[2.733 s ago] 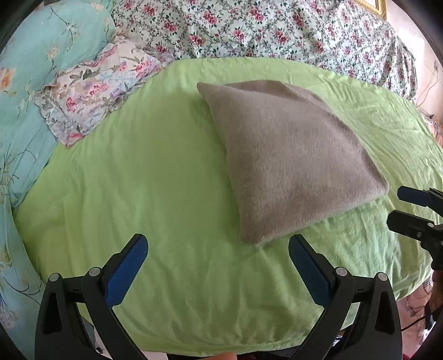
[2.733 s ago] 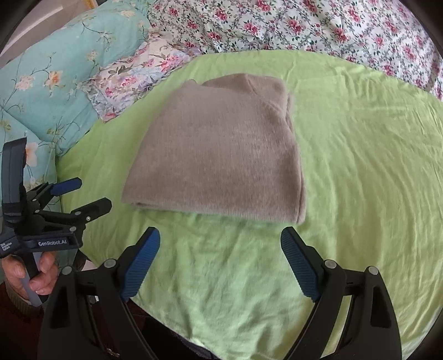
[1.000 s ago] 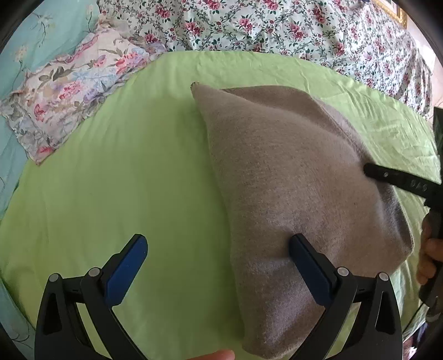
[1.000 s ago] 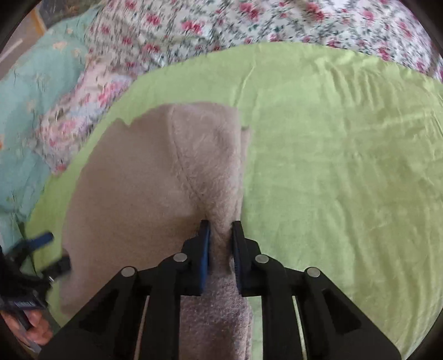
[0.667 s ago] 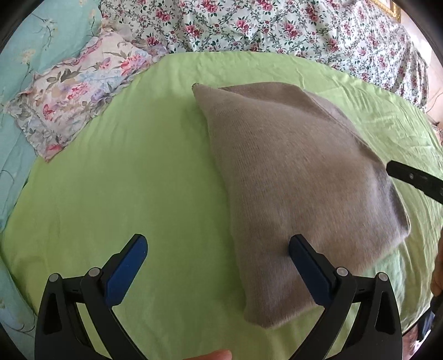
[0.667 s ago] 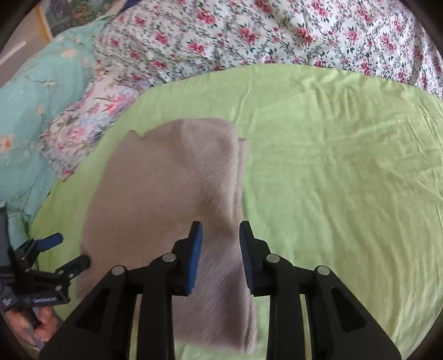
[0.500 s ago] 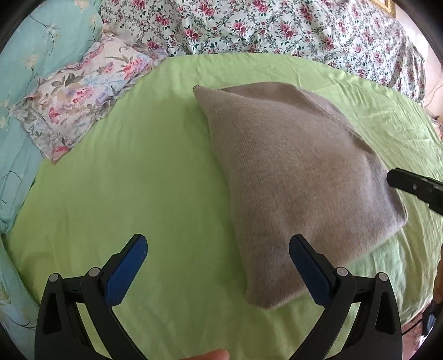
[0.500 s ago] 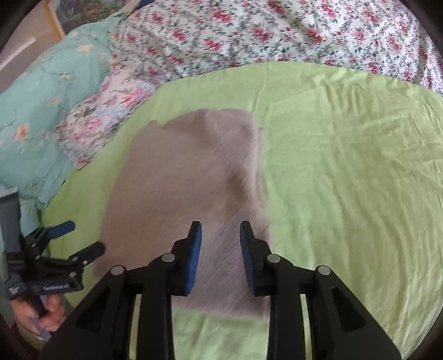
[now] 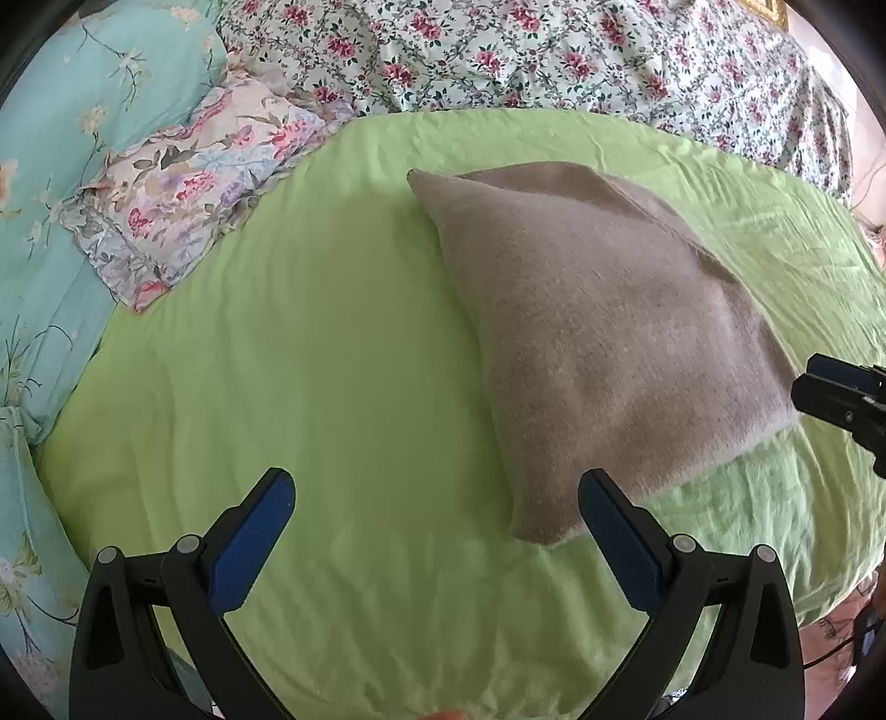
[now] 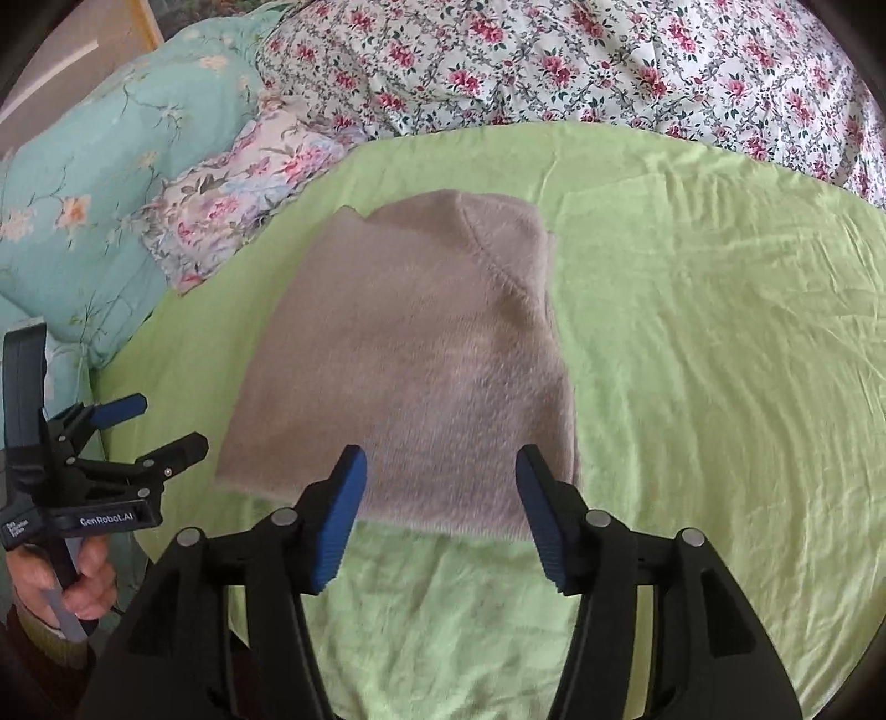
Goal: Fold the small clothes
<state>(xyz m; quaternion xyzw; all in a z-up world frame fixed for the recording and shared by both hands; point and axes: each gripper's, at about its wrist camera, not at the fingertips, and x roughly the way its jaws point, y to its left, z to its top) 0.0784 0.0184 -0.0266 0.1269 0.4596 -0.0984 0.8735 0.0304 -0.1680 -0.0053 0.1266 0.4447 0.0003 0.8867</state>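
Both wrist views overlook one folded sweater.

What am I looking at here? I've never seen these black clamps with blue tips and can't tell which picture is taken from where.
They are hand-held tools, not a robot: a person holds a two-finger gripper in each hand, and each carries a wide-angle camera looking out along its fingers. One picture is from the left gripper, the other from the right gripper; each also catches the other tool at its edge, and the hand holding the left one shows in the right view. Both grippers are open and hold nothing. A folded grey-brown knit garment lies on a green sheet spread over a bed. Behind it are a flowered coverlet, a small floral pillow and turquoise bedding.
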